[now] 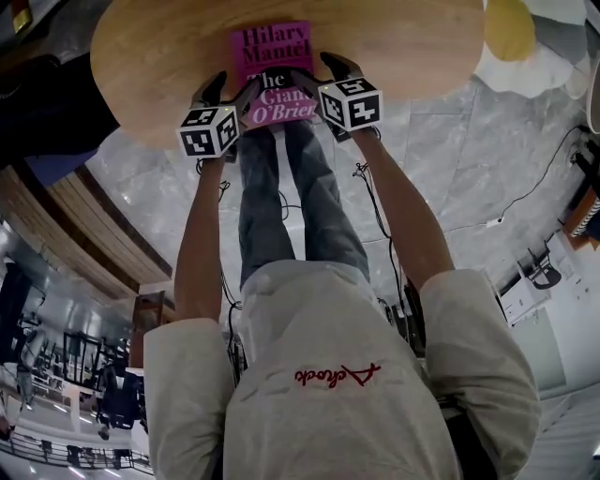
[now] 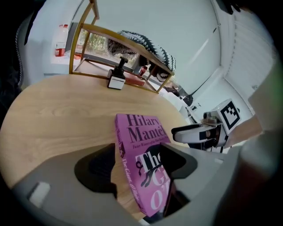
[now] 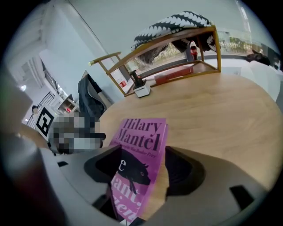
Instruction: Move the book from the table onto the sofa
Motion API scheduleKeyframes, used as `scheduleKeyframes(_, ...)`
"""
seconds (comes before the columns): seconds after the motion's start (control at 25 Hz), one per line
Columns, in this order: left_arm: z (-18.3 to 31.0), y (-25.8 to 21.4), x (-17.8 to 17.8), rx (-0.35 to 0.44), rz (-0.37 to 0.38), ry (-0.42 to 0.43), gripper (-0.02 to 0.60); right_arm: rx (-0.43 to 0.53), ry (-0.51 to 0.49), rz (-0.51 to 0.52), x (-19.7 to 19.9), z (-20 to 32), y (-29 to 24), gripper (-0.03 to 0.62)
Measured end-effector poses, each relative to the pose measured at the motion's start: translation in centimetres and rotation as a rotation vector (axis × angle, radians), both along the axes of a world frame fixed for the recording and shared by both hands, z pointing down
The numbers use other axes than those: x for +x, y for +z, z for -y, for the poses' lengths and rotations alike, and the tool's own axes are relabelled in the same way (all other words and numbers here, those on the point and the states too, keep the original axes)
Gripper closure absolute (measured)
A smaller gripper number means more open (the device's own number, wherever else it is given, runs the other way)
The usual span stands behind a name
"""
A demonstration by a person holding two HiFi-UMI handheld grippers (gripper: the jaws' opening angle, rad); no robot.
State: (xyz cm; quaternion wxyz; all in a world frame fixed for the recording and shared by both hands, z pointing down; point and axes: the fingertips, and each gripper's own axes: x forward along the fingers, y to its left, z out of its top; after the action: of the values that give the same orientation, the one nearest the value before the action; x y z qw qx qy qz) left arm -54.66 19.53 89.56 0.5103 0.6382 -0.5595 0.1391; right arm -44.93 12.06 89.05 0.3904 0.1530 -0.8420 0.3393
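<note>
A magenta paperback book lies flat at the near edge of the round wooden table. My left gripper straddles the book's near left corner, open. In the left gripper view the book lies between the jaws, the spine well apart from the left pad and the right jaw above the cover. My right gripper straddles the near right corner, open. In the right gripper view the book runs up between the jaws, with bare wood showing beside its right edge.
A small black-and-white device stands at the table's far side, before a wooden frame draped with a patterned blanket. A red flat object lies in that frame. A yellow object sits right of the table. Cables cross the marble floor.
</note>
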Motion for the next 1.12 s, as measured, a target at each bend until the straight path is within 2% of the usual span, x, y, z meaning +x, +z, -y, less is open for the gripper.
scheduleKeyframes(0.28, -0.1, 2.9, 0.4, -0.069, -0.048, -0.012, 0.272, -0.067, 0.006, -0.035, -0.7, -0.2, 2.7, 0.322)
scheduleKeyframes(0.64, 1.2, 4.0, 1.3, -0.082, -0.064, -0.009, 0.273, -0.094, -0.003, -0.044, -1.0, -0.4, 3.8, 0.324)
scheduleKeyframes(0.88, 1.0, 4.3, 1.0, -0.080, -0.036, -0.051, 0.275, -0.067, 0.004, -0.054, -1.0, -0.7, 4.2, 0.326)
scheduleKeyframes(1.12, 1.2, 4.0, 1.3, -0.081, -0.046, -0.074, 0.279, -0.078, 0.026, -0.054, -1.5, -1.0, 4.0, 0.326)
